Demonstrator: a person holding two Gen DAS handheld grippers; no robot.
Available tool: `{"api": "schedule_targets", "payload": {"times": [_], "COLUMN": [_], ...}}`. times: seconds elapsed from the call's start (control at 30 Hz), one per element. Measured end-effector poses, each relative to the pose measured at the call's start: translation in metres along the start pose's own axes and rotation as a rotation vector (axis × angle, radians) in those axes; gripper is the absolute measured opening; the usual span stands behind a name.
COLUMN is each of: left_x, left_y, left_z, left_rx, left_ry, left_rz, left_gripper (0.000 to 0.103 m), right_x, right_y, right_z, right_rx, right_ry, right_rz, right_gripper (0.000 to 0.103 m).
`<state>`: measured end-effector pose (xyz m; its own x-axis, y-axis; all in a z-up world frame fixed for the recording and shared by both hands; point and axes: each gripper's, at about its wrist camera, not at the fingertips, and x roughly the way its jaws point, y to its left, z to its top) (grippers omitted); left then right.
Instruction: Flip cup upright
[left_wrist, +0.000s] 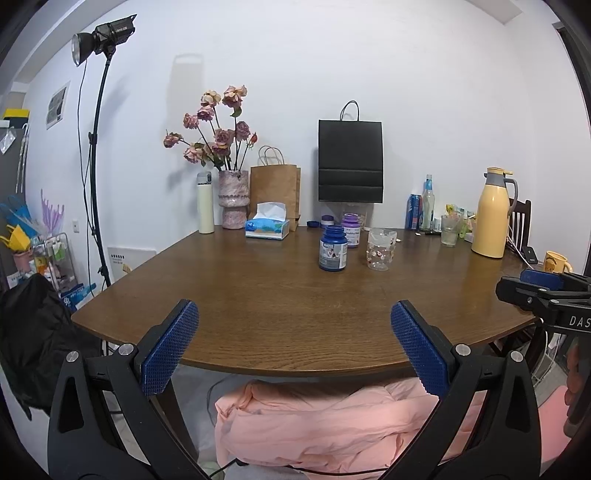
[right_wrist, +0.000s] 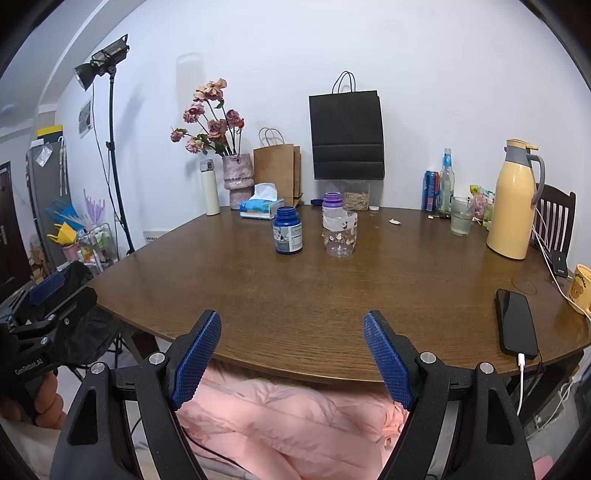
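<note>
A clear plastic cup with a flower print (left_wrist: 380, 249) stands on the wooden table (left_wrist: 258, 295), right of a blue bottle (left_wrist: 333, 249); I cannot tell whether its mouth faces up or down. It also shows in the right wrist view (right_wrist: 340, 234). My left gripper (left_wrist: 294, 336) is open and empty at the table's near edge, well short of the cup. My right gripper (right_wrist: 291, 345) is open and empty, also at the near edge. Each gripper shows at the side of the other's view, the right one (left_wrist: 546, 291) and the left one (right_wrist: 48, 299).
A purple-lidded bottle (left_wrist: 351, 229) stands behind the cup. A tissue box (left_wrist: 267, 226), vase (left_wrist: 232, 199), paper bags (left_wrist: 350, 162), a yellow jug (left_wrist: 493, 214) and a glass (left_wrist: 449, 230) line the back. A phone (right_wrist: 516, 323) lies at the right edge. A pink jacket (right_wrist: 288, 424) lies below.
</note>
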<state>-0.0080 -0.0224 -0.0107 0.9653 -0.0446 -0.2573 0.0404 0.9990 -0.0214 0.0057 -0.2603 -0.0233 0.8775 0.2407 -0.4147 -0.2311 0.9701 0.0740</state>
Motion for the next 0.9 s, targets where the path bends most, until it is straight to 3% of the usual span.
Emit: {"api": "schedule_targets", "payload": {"times": [0.9], "left_x": [0.0012], "left_y": [0.0028], "left_z": [0.0056], "left_rx": [0.004], "left_ry": [0.008], "left_rz": [-0.003], "left_gripper": [0.103], "right_x": [0.0013], "right_y": [-0.0006], "right_z": [-0.0023], "right_rx": [0.000], "right_ry": [0.009], "right_rz": [-0.002], "right_gripper": [0.084]}}
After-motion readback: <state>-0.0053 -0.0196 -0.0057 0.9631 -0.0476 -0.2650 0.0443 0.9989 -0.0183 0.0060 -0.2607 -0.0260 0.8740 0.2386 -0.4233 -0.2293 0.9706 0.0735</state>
